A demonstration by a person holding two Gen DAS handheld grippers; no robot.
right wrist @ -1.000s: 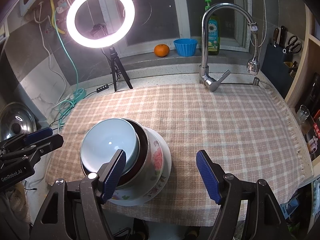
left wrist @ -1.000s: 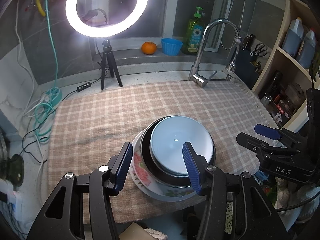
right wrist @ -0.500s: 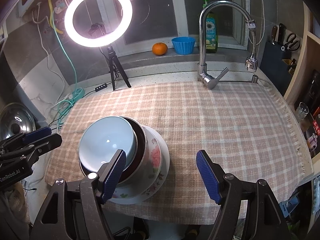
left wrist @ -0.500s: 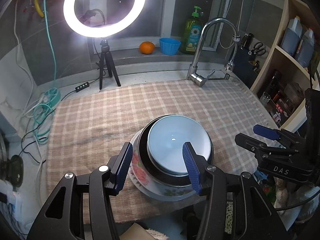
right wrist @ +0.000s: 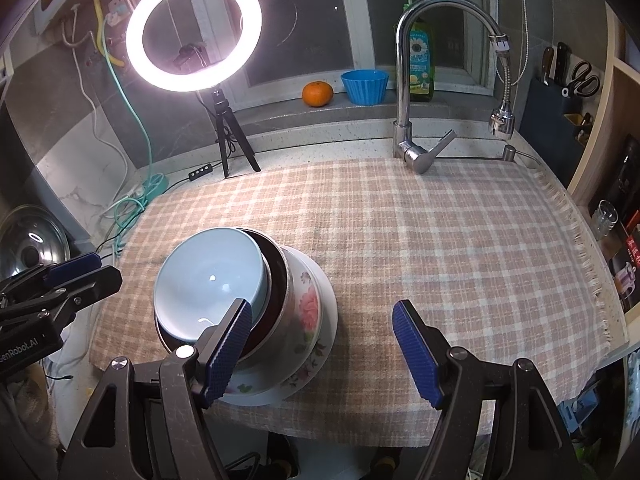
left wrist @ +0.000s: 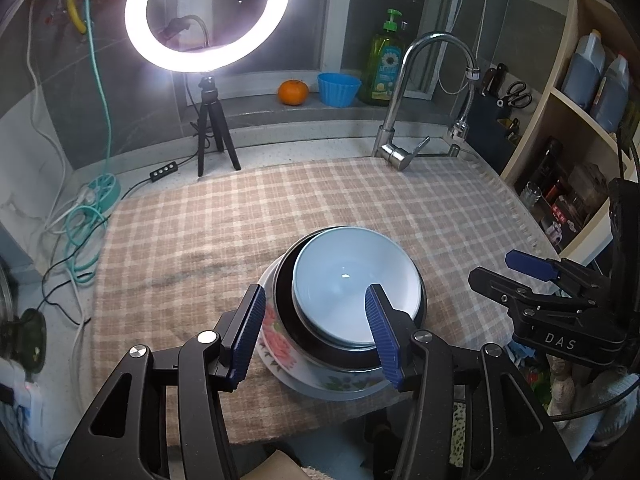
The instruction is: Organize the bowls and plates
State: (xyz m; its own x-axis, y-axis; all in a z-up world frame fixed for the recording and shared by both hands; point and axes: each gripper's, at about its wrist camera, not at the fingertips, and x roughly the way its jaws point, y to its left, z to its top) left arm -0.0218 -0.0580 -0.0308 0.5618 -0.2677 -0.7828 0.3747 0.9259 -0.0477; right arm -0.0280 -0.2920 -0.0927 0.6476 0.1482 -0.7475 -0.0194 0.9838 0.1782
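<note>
A stack stands near the front edge of the checked cloth. A light blue bowl [left wrist: 352, 284] sits on top, inside a dark bowl [left wrist: 286, 288], inside a floral bowl [left wrist: 276, 344], on a white floral plate [left wrist: 312, 390]. My left gripper [left wrist: 316, 332] is open and empty, above the front of the stack. My right gripper [right wrist: 324, 352] is open and empty, to the right of the stack. The right wrist view shows the blue bowl [right wrist: 208, 280], the dark bowl [right wrist: 276, 264], the floral bowl [right wrist: 308, 308] and the plate [right wrist: 320, 356].
The checked cloth [right wrist: 440, 240] covers the counter. A tap [right wrist: 412, 80] stands at the back right. A ring light on a tripod [right wrist: 224, 136] stands at the back left, with cables [left wrist: 80, 224] beside it. An orange [right wrist: 317, 94], a blue cup [right wrist: 364, 86] and a soap bottle [right wrist: 420, 60] are on the sill. Shelves [left wrist: 580, 120] are on the right.
Both grippers have drifted slightly back and left from the stack; the scene shifts a little in both views. The stack has not moved. Both stay open.
</note>
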